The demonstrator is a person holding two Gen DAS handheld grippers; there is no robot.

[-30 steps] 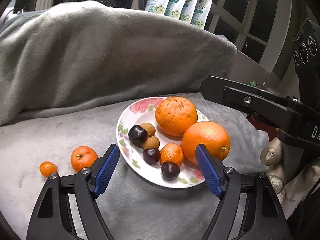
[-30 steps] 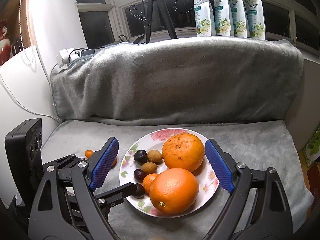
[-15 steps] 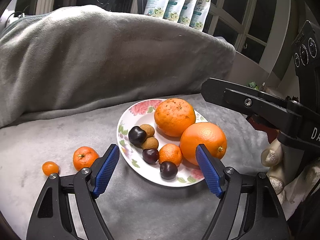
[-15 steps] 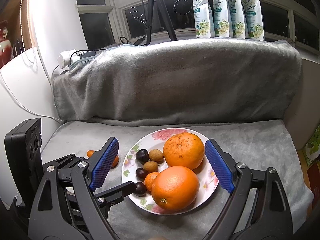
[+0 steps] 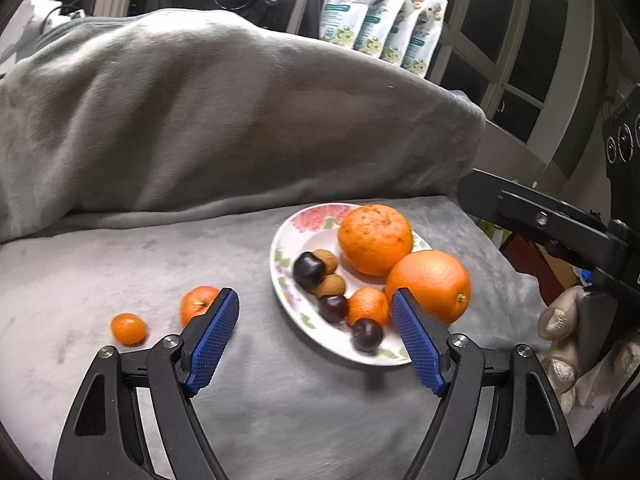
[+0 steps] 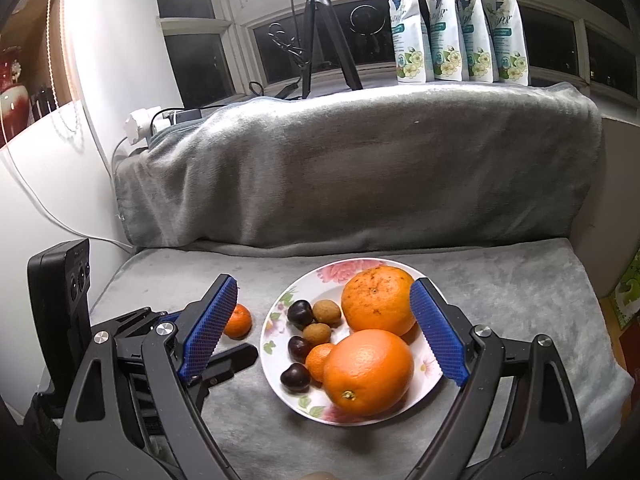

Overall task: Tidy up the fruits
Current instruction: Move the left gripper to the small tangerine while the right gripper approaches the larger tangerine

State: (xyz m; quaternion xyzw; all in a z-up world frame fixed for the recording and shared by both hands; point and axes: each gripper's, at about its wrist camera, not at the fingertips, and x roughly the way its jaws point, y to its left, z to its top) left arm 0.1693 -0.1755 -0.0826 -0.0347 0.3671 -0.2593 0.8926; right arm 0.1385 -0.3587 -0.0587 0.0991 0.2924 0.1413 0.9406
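The left gripper (image 5: 314, 334) stands with its jaws spread and nothing between the pads; the right gripper (image 6: 324, 326) is likewise spread and empty. Over the last second neither opening has altered. What has changed is the left gripper's framing: a second ago the plate (image 5: 280, 256) sat centred between its blue pads, whereas it now lies ahead and toward the right pad, and the two loose fruits have come closer to the left pad. The larger mandarin (image 5: 198, 304) now sits just beyond the tip of the left pad, partly hidden by it; the small mandarin (image 5: 128, 328) lies on the grey blanket (image 5: 120, 272) further out to that side. The right gripper's view has stayed almost unchanged, with the plate ahead between its pads, holding two large oranges (image 6: 368, 372), three dark cherries, two brown longan-like fruits and one small mandarin. Judgement: the left gripper is being lined up on the loose mandarins, the only fruit off the plate; no grasp has begun.
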